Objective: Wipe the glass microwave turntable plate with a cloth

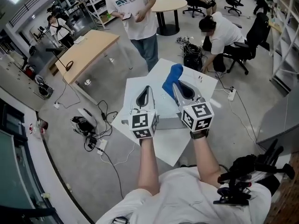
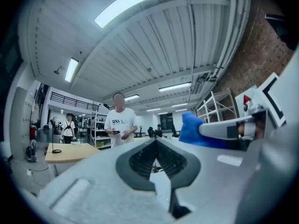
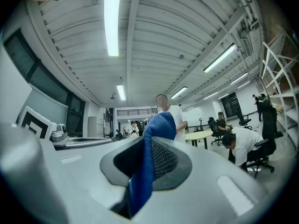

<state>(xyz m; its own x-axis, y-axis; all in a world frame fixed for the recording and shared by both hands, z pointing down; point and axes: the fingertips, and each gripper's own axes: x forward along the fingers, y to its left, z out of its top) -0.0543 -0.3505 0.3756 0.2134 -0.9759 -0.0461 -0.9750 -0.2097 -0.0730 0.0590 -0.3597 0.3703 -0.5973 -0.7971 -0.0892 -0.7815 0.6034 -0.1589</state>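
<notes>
Both grippers are held up side by side over a white table. My right gripper is shut on a blue cloth, which sticks out past its tips. In the right gripper view the cloth runs down between the pads of the right gripper. My left gripper is shut with nothing in it, and its tips meet in the left gripper view, where the cloth shows to the right. I cannot make out a glass turntable plate in any view.
A person in a white T-shirt stands just beyond the table's far corner. Another person crouches at the right by an office chair. A wooden desk stands at the left, with cables and a power strip on the floor.
</notes>
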